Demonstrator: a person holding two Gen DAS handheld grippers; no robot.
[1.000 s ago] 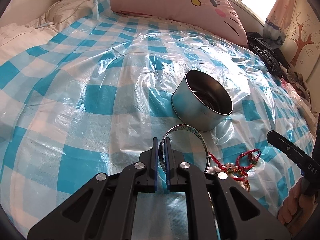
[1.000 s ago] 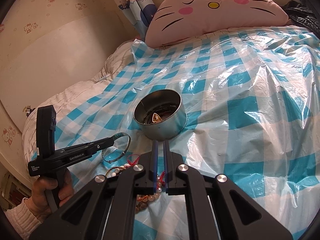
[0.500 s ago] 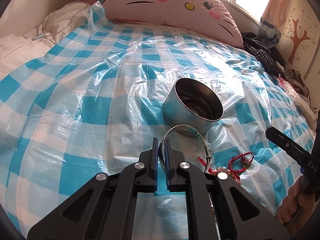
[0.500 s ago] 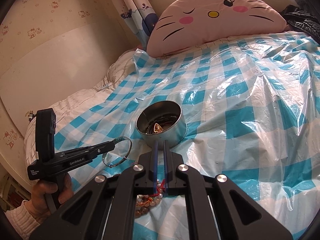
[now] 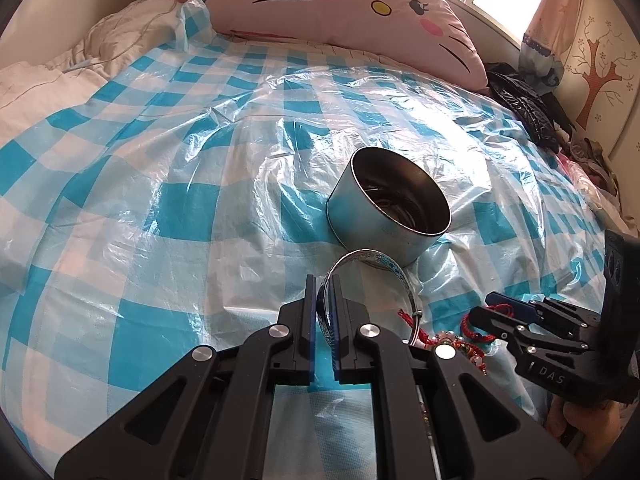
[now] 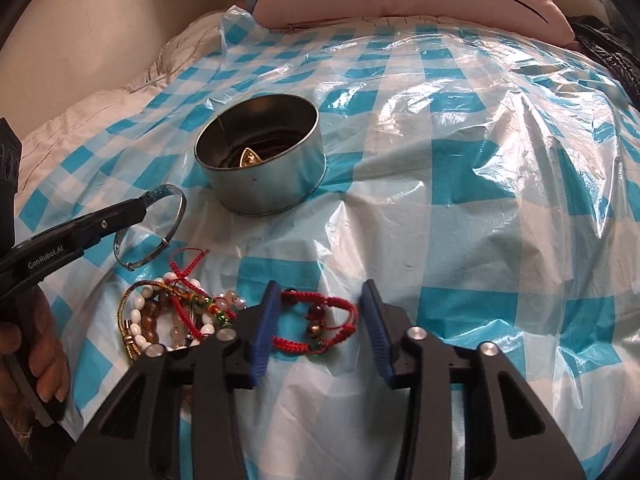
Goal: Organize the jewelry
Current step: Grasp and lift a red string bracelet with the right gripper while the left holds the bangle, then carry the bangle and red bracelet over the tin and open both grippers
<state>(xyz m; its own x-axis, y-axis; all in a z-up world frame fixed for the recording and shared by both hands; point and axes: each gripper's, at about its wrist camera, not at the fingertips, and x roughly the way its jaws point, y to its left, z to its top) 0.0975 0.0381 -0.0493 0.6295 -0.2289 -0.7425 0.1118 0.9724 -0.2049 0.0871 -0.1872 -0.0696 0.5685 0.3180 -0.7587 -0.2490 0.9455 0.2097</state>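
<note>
The left gripper (image 5: pixel 323 280) clamps the bangle (image 6: pixel 154 232) just beside the tin's (image 6: pixel 260 172) rim; the right gripper's (image 6: pixel 318 304) fingers, just opening, straddle the red bracelet (image 6: pixel 320 324) untouched.

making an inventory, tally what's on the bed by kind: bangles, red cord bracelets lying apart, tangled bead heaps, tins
bangle, held in the left gripper: 1
red cord bracelet, between the right gripper jaws, which have just been opening: 1
tangled bead heap: 1
round metal tin: 1
total: 4
</note>
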